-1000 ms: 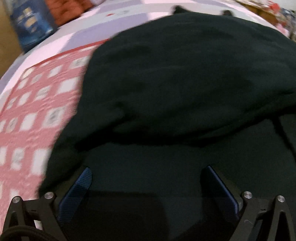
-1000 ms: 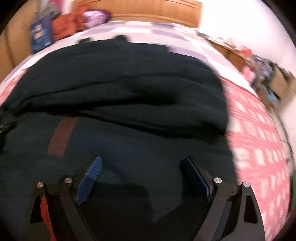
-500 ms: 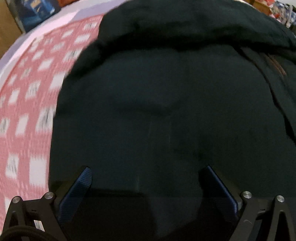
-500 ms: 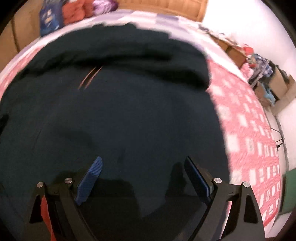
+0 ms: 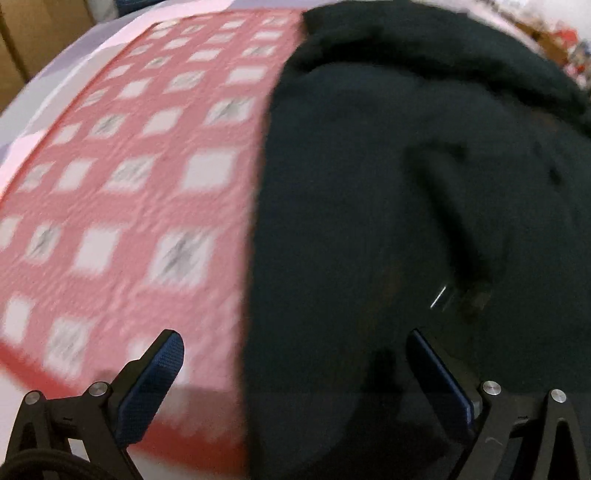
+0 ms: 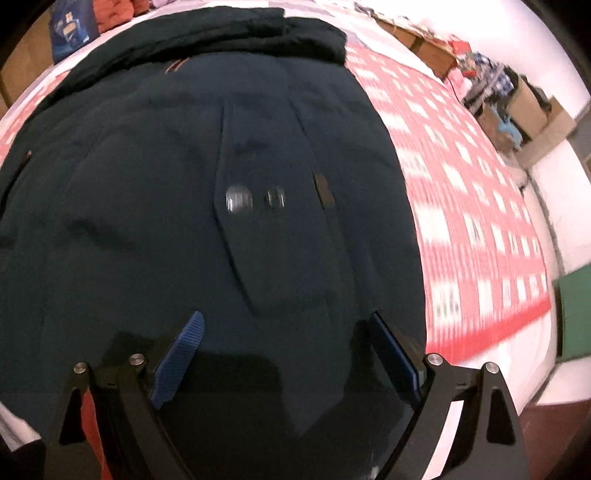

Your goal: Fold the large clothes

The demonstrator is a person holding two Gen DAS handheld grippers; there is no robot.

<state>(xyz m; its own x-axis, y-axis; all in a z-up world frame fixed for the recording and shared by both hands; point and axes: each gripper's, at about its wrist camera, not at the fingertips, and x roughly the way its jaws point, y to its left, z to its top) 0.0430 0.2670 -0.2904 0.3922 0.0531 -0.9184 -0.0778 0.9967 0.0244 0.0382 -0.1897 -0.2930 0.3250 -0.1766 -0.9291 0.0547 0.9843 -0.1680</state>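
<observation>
A large dark navy garment (image 6: pixel 207 221) lies spread over a bed, with a folded-over band along its far edge and two metal snaps (image 6: pixel 238 199) on a flap near its middle. The left wrist view shows the same garment (image 5: pixel 406 206) filling the right side, its left edge running down the frame. My left gripper (image 5: pixel 295 347) hangs open above that left edge, one finger over the quilt and one over the cloth. My right gripper (image 6: pixel 286 325) is open above the near part of the garment, nothing between its blue pads.
The bed carries a red-and-white checked quilt (image 5: pixel 129 177) (image 6: pixel 472 221) on both sides of the garment. Cardboard boxes and clutter (image 6: pixel 495 85) stand along the wall beyond the bed's right side. A blue bag (image 6: pixel 70 27) and orange cloth sit at the headboard end.
Both grippers have drawn back toward the near end of the bed. The folded band slid toward the top of both views, and the garment's left and right edges with the quilt came into sight.
</observation>
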